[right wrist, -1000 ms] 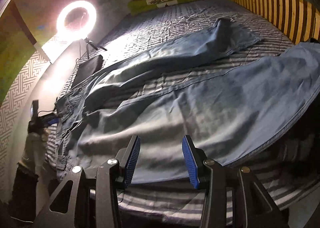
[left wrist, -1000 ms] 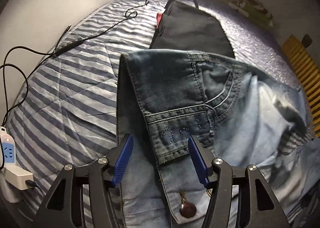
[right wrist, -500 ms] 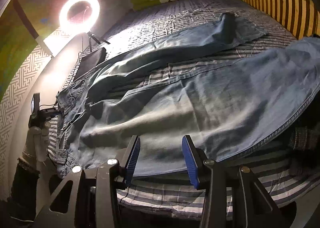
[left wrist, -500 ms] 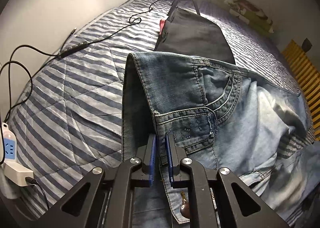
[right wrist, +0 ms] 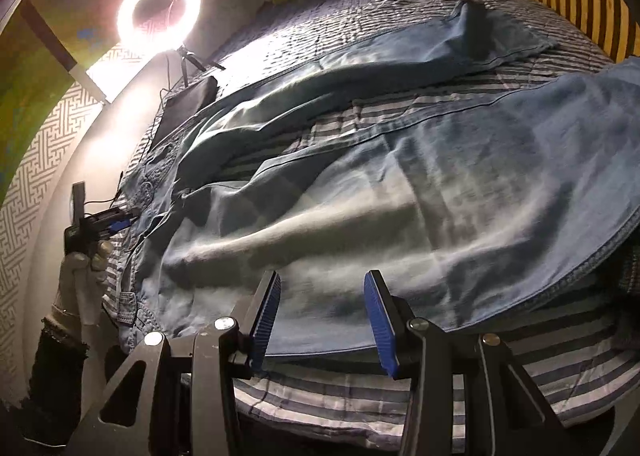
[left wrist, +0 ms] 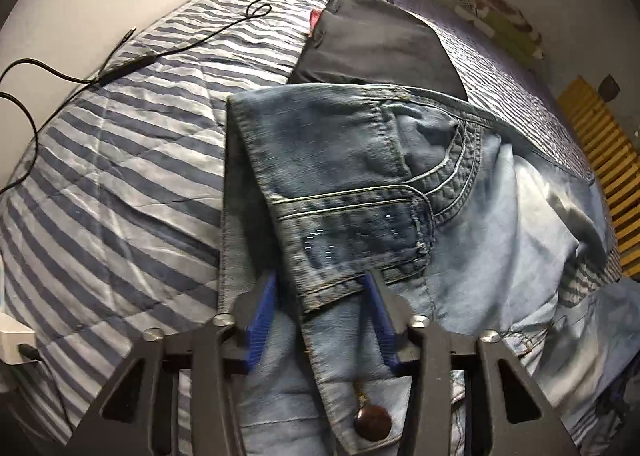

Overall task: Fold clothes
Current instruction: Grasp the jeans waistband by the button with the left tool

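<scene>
A striped bedspread [left wrist: 120, 183] carries the jeans [left wrist: 360, 183]. The left gripper [left wrist: 320, 308], jaws just reopened, straddles the folded waistband without pinching; the right gripper [right wrist: 320, 316] gapes empty above a leg. Unclamped, the waistband fold may flop open.

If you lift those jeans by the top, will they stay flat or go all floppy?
Probably floppy: the jeans already lie in soft wrinkles on the bed. The waistband looks thicker and may hold its shape better. The long legs would likely hang and drag, feeling fairly heavy.
</scene>
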`<state>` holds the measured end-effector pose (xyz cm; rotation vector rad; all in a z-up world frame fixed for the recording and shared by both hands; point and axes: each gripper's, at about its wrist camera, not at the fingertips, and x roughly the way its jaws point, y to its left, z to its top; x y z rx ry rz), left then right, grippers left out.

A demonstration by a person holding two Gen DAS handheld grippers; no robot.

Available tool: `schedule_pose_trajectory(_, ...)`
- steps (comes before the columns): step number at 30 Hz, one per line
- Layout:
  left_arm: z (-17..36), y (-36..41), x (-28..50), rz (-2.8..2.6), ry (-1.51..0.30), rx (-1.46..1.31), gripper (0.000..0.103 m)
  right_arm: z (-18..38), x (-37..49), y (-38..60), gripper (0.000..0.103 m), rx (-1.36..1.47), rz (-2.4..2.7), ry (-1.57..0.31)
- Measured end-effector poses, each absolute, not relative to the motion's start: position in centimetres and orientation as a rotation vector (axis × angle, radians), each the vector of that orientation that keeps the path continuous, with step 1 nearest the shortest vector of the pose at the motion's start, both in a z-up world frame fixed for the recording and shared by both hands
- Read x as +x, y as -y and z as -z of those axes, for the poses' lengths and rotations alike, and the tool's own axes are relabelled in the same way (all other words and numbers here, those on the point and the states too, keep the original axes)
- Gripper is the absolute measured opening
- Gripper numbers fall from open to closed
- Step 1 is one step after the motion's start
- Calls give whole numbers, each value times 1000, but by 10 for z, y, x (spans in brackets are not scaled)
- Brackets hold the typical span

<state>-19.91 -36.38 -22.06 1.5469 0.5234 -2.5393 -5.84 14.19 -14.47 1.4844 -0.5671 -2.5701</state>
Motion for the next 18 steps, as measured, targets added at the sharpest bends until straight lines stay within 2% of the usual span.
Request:
schedule_pose_trajectory(1,221,362,-200,2526,-497,1541,22,144,-58,-139,40,1478,2568,556)
schedule_pose_trajectory(2,220,360,-201,2524,-473,1529,12,144,-58,-137,40,1474,2572,546)
schedule_pose_trajectory(5,206,353,-195,2547,-398,1455,9,142,-58,-133,40,1468,2590,511)
schedule_pose_trajectory(10,172,360,-176,2608,-362,1276,10,141,-59,-134,40,1461,2595,515)
schedule_pose_trajectory(14,198,370,-192,2498,-348,1448,21,148,-63,-136,40,1481,2591,512)
schedule_pose_trajectory(18,184,363,-168,2534,-288,1396,24,148,-56,-146,40,1477,2599,518)
